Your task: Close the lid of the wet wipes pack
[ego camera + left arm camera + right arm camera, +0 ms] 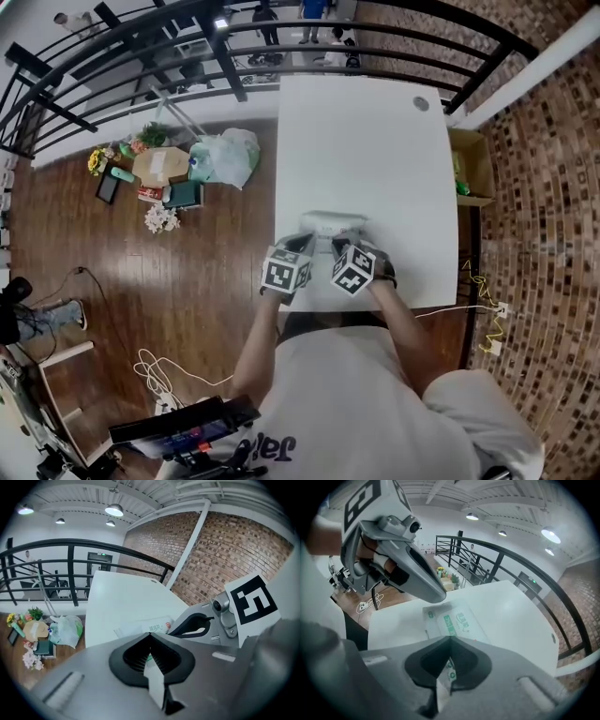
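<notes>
Left gripper (303, 243) and right gripper (340, 245), jaws pinched together and empty, hung just above the soft white-and-green wet wipes pack (333, 223). The lid-closing step looked under way; next, the fingertips likely needed to press the lid flat.

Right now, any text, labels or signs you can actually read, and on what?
Nothing reads clearly.
Pack: green print, too blurred.
Red round logo on it: too small.
Green sign: too small.
Shirt: dark letters, cut off, unreadable.
Left cube, right cube: marker patterns only, no words.
</notes>
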